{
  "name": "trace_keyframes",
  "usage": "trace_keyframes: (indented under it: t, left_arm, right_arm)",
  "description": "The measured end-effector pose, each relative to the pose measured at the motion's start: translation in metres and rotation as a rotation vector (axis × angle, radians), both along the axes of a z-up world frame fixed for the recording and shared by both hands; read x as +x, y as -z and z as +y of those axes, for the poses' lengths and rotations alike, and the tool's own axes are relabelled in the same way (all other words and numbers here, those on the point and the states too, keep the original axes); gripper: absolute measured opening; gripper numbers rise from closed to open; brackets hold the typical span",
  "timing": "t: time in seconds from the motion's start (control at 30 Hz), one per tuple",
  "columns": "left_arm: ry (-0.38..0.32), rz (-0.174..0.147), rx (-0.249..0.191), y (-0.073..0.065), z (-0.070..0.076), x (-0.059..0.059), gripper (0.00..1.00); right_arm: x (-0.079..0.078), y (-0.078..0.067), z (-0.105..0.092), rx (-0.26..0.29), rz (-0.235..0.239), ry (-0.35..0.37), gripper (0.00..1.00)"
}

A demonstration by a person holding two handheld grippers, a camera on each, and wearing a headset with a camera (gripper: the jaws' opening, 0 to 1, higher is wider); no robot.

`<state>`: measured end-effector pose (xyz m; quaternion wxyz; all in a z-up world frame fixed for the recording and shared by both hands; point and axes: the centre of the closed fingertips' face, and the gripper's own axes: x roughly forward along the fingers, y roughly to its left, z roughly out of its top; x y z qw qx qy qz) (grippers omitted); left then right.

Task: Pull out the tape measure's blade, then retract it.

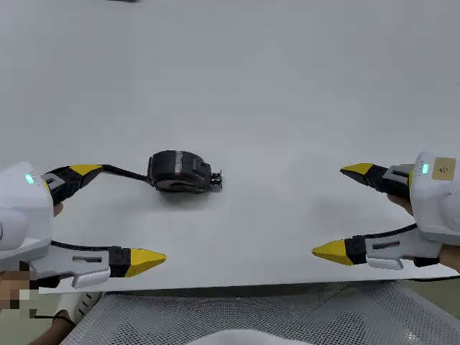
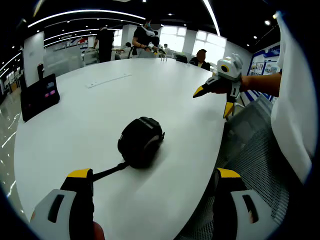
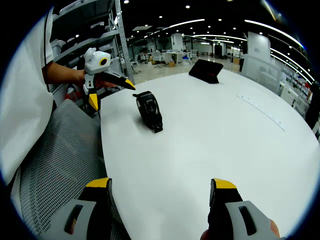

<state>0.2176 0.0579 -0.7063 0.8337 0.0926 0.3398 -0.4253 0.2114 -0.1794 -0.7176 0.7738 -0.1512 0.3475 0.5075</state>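
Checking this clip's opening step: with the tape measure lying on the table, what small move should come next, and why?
Probably ease the left gripper forward until its open jaws straddle the tape measure. It lies free on the table with no blade drawn, just ahead of that gripper, while the right gripper, also open, is farther off; it likely needs holding first.

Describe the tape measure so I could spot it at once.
On the white table, look between the left gripper and right gripper, nearer the left. The tape measure is a rounded case with a strap trailing towards that gripper. Unlike the white, yellow-tipped grippers, it is black.
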Motion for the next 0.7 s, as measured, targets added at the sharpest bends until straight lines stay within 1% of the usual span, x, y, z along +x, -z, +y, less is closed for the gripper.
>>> trace_keyframes:
  t: [0.2, 0.33, 0.4, 0.47, 0.6, 0.63, 0.7]
  left_arm:
    - [-0.002, 0.001, 0.001, -0.0008, 0.0003, 0.0002, 0.99]
    - [-0.008, -0.003, -0.001, -0.0020, 0.0013, 0.0020, 0.99]
    - [-0.013, -0.009, 0.006, -0.0022, 0.0025, 0.0034, 0.99]
    - [-0.014, -0.005, -0.007, -0.0034, 0.0016, 0.0028, 0.99]
    - [-0.014, 0.002, -0.005, -0.0015, 0.0020, 0.0015, 0.98]
    - [-0.014, 0.004, -0.006, -0.0013, 0.0018, 0.0011, 0.98]
    - [-0.014, 0.002, -0.006, -0.0011, 0.0016, 0.0010, 0.95]
  right_arm:
    - [0.0014, -0.0021, 0.0004, 0.006, -0.014, -0.002, 0.79]
    - [0.0033, -0.0035, 0.0007, 0.007, -0.022, 0.000, 0.80]
    - [0.0041, -0.0041, 0.0007, 0.008, -0.023, 0.000, 0.80]
    - [0.0046, -0.0059, 0.0009, 0.009, -0.032, -0.003, 0.80]
    - [0.0044, -0.0052, 0.0004, 0.009, -0.029, -0.003, 0.79]
    - [0.0033, -0.0048, 0.0007, 0.011, -0.022, -0.005, 0.77]
    - [0.0035, -0.0043, 0.0006, 0.010, -0.026, -0.005, 0.77]
